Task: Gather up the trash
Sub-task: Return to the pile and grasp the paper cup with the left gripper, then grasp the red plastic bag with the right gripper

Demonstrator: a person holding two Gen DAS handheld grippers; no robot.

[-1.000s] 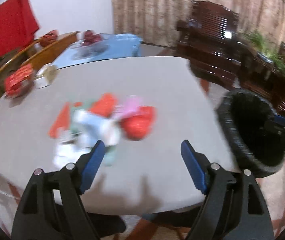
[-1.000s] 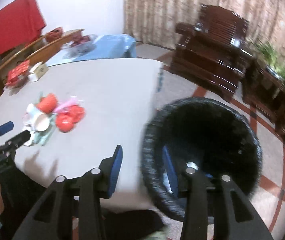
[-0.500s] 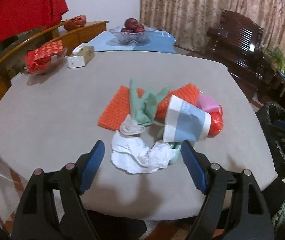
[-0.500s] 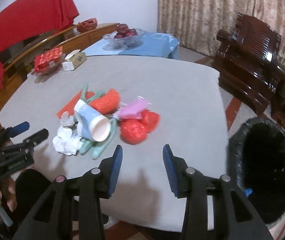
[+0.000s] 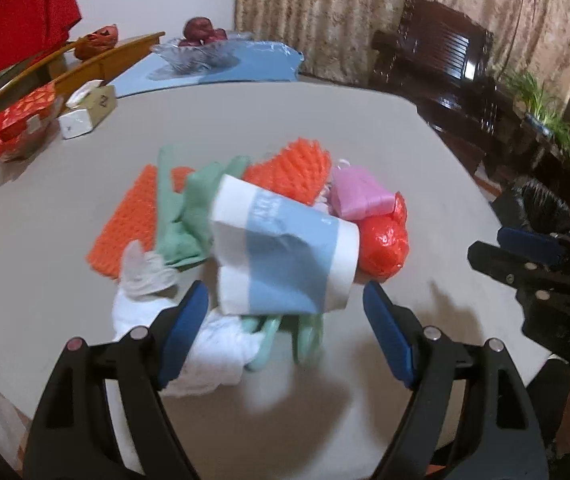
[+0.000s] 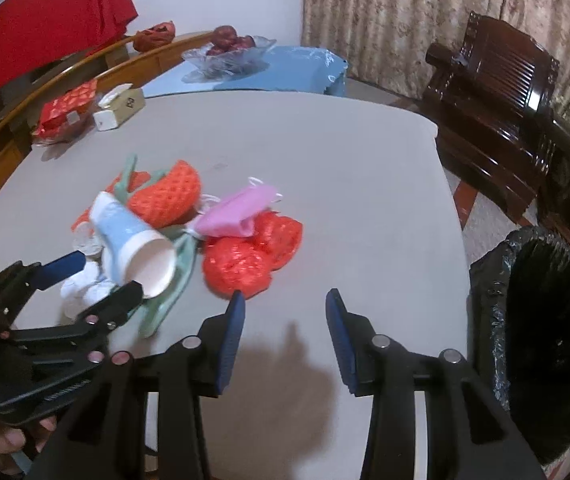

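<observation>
Left tool [image 5: 285, 312] spread, paper cup [image 5: 285, 256] between fingers; right tool [image 6: 285, 312] spread, empty.

Trash pile [image 5: 269, 236] on grey table [image 5: 325, 120]

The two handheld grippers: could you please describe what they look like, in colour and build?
The left gripper and right gripper match: black plastic frames with triangular cut-outs, round silver bolt heads at the joints, and flat blue pads lining each finger. No cables or markings show. A bare fingertip shows under the left one.
</observation>
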